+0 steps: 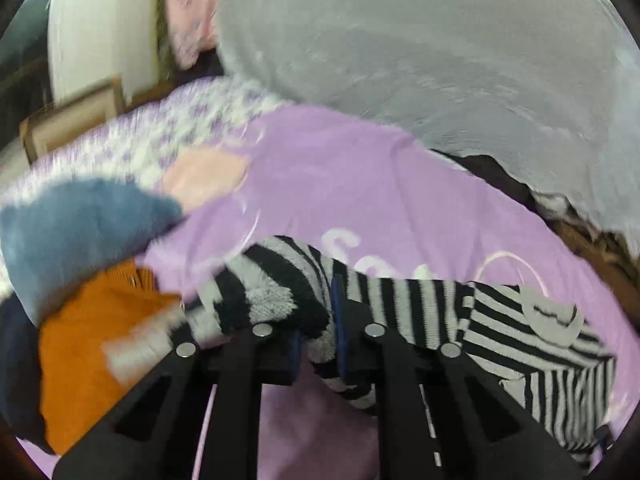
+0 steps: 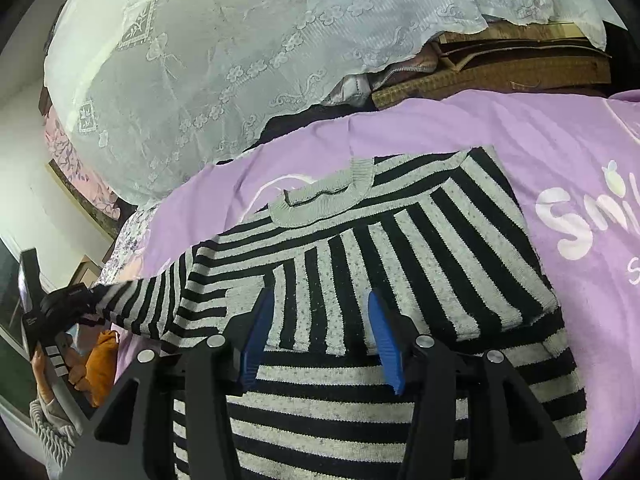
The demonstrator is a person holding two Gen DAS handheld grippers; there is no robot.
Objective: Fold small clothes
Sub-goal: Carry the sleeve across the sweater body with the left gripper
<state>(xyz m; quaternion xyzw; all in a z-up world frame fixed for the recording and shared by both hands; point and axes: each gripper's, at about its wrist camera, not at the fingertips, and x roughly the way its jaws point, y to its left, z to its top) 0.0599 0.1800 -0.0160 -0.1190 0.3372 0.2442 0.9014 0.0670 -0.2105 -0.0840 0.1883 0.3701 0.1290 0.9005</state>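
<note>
Black-and-grey striped knit sweater (image 2: 380, 248) lies on the lilac printed bedspread (image 2: 460, 136), one sleeve folded across its front. Left gripper (image 1: 316, 344) clamps the other sleeve (image 1: 288, 280). Right gripper (image 2: 320, 336) hovers half-open, empty.

A lilac bedsheet (image 2: 460, 136) with white lettering covers the bed. Beyond it hangs a white lace cloth (image 2: 240, 40) draped over a bulky heap, with stacked brown cardboard (image 2: 512, 60) showing under its right edge. To the left stand a white wall (image 1: 92, 28) and a wooden frame (image 1: 68, 120). The light is even and soft.
</note>
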